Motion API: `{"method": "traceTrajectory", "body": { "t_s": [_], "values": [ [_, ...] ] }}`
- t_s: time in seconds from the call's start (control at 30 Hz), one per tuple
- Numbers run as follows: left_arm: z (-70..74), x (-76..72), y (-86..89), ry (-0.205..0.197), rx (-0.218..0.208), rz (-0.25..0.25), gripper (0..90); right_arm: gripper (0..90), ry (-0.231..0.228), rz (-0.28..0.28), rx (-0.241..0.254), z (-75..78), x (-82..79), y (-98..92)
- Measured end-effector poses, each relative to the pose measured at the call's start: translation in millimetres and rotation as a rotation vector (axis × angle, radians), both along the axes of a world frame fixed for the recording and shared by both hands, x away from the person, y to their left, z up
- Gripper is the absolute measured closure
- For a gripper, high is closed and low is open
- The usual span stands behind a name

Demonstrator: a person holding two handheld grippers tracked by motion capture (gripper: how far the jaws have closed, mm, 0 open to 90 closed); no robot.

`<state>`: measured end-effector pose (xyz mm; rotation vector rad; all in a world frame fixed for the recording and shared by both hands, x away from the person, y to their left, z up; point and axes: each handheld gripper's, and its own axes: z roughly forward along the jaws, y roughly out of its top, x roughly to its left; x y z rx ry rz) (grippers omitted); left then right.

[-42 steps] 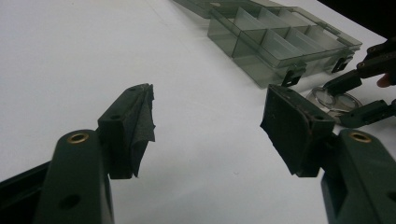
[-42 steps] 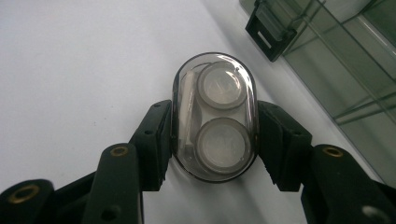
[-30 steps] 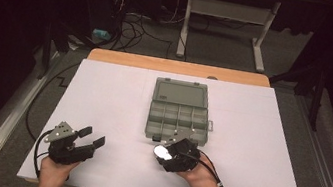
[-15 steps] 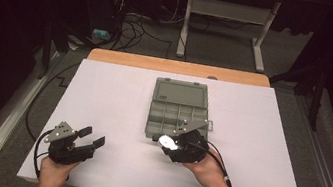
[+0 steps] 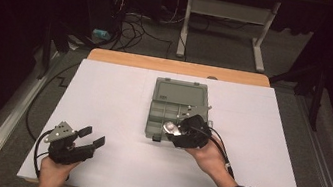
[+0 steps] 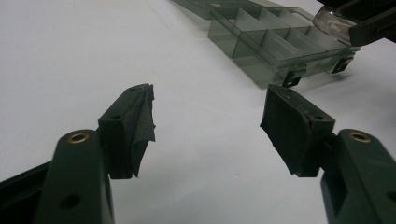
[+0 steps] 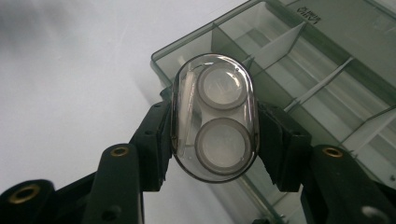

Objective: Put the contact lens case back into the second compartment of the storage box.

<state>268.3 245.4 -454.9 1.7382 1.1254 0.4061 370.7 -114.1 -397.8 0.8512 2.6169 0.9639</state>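
White sheeting is spread over the table (image 5: 118,96), with a strip of bare wood left along the far edge and dark floor, cables and a metal stand seen beyond it. At the right gripper (image 5: 174,131) a clear oval case (image 7: 215,116) is pinched between the two black jaws, whose pads are pressed on its long sides; two round white discs are seen through its smooth, glossy shell. The case is held over the near end of the box (image 5: 179,111), a translucent grey-green plastic organiser lying open on the sheet, its lid laid back flat toward the far side and its tray split by thin dividers into compartments. Two small dark latches are seen on the near edge of the box in the left gripper view. The left gripper (image 5: 89,137) is kept near the front left corner of the table, well apart from the box, with its jaws spread and nothing between them; worn, frayed padding is seen on one finger (image 6: 140,126). Wide bare sheet is left on both sides of the box and between the two grippers.
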Motion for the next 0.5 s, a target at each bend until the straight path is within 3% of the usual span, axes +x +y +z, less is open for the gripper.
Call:
{"method": "traceTrajectory", "body": {
  "t_s": [0.5],
  "values": [
    [0.0,0.3,-0.1,0.003,0.003,-0.005,34.3,49.6,0.007,-0.084,-0.001,4.4,33.8,5.7]
  ]
}}
